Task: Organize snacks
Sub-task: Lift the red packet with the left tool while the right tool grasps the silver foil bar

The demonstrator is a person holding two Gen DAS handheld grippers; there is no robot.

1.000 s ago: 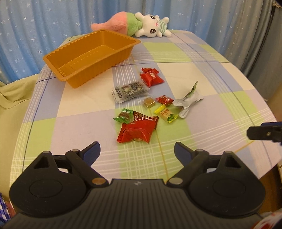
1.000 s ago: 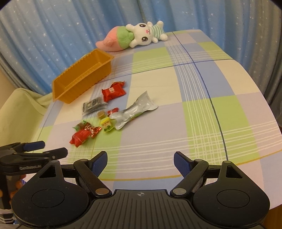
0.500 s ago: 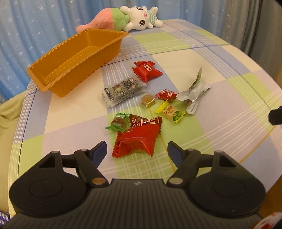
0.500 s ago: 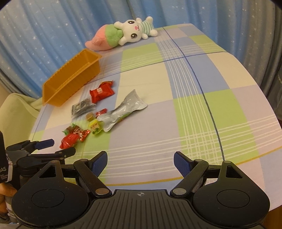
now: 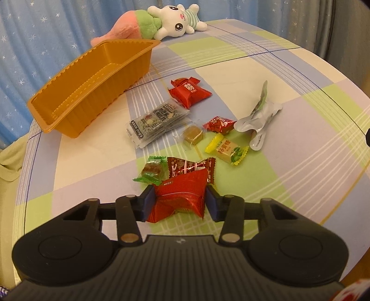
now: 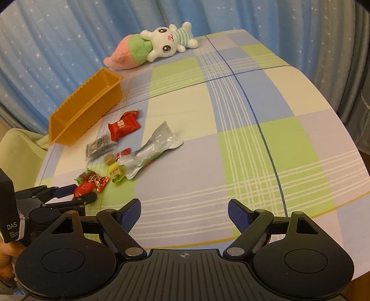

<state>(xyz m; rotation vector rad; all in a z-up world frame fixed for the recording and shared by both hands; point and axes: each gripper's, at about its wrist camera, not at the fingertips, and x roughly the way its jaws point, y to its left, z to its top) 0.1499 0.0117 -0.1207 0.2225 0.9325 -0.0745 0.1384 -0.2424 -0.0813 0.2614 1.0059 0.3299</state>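
Left gripper (image 5: 180, 201) fingers closing on the large red snack packet (image 5: 182, 195) at 6 o'clock of the snack cluster, right gripper (image 6: 184, 214) fingers apart over bare checked tablecloth (image 6: 254, 143), orange tray (image 5: 92, 85) at 10 o'clock, starred blue curtain (image 5: 34, 41) behind, plush rabbit (image 5: 175, 20) at the far edge, packet print unreadable.

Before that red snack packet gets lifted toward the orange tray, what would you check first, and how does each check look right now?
1. Red packet sits between the left tongs, which are closing: ok.
2. Pads pressing firmly enough to lift: cannot tell.
3. Neighbouring foil candy touches the packet and may drag along: not ok.
4. Orange tray has room inside: ok.
5. Path to the tray free of the right tongs, open and holding nothing: ok.
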